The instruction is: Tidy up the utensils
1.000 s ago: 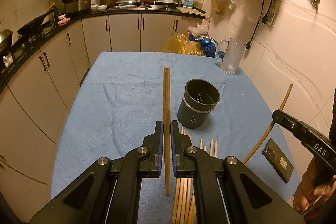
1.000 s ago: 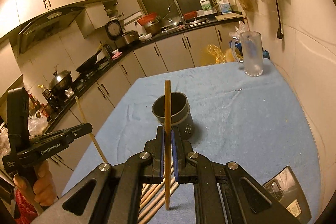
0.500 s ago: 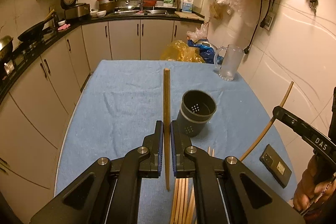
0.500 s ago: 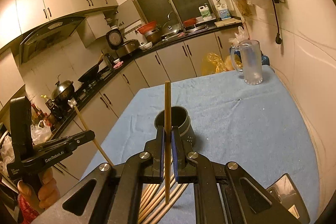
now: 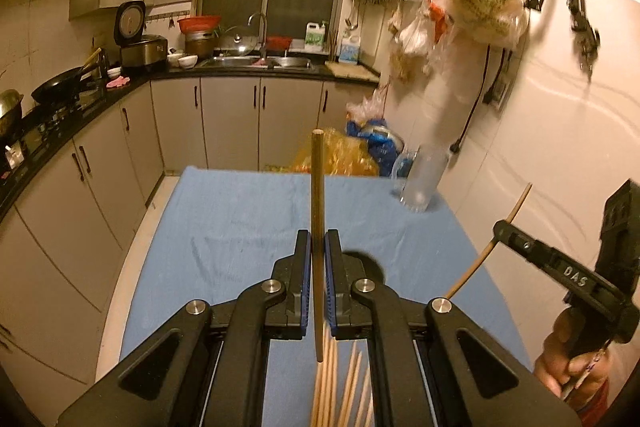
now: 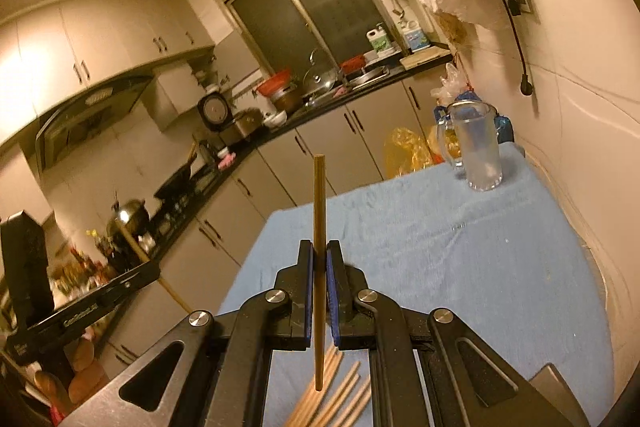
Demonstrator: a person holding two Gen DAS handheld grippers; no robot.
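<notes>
My left gripper is shut on a wooden chopstick that stands upright between its pads. My right gripper is shut on another upright chopstick. The right gripper also shows at the right of the left wrist view, its chopstick slanting. The left gripper shows at the left of the right wrist view. The dark utensil holder is nearly hidden behind the left fingers. Several loose chopsticks lie on the blue cloth below both grippers, seen also in the right wrist view.
A clear glass pitcher stands at the table's far right corner, near the wall. A dark phone lies at the near right edge. Kitchen counters and cabinets run along the left and back. Bags hang on the right wall.
Both grippers have risen and tilted up with their chopsticks. The utensil holder has slipped behind the fingers in both views, and more of the kitchen shows.
</notes>
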